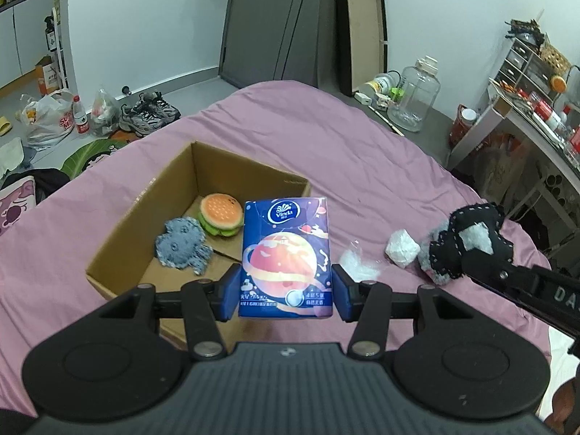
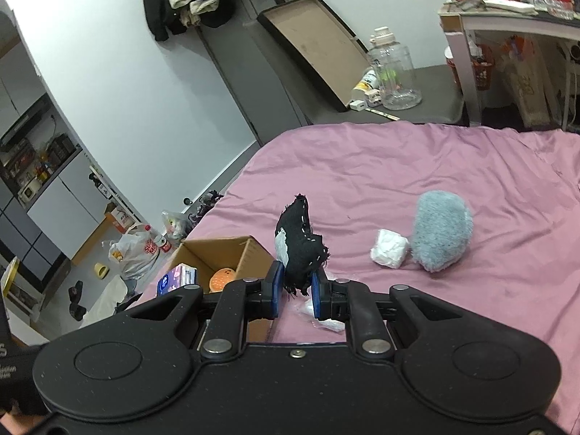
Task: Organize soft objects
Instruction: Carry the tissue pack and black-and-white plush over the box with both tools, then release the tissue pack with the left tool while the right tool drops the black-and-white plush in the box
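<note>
Broadly, the scene was carried by a bed [image 1: 362,152] under a smooth pink sheet, on which an open cardboard box [image 1: 145,217] was set to the left of the loose things. The box's long axis was seen to run away from the left wrist camera, with its near right corner just behind and left of the left gripper [image 1: 286,290]. That gripper's jaws were closed flat on the lower sides of a glossy tissue pack [image 1: 286,253], held upright with its long axis vertical, beside the box's right wall rather than over its opening; a short shift leftward was judged to be what a drop into the box would turn on.

Inside the box, a spongy burger [image 1: 221,219] and a nubbly grey toy [image 1: 183,246] were seen lying on the floor.

The right gripper [image 2: 294,291] was narrowly closed on a ragged black felt piece [image 2: 299,250] with white stitching, held upright, well right of the box.

On the sheet, a fuzzy grey plush [image 2: 440,235] was seen touching a crumpled white wad [image 2: 389,248], and a clear wrapper [image 1: 357,262] lay nearer the left gripper.
</note>
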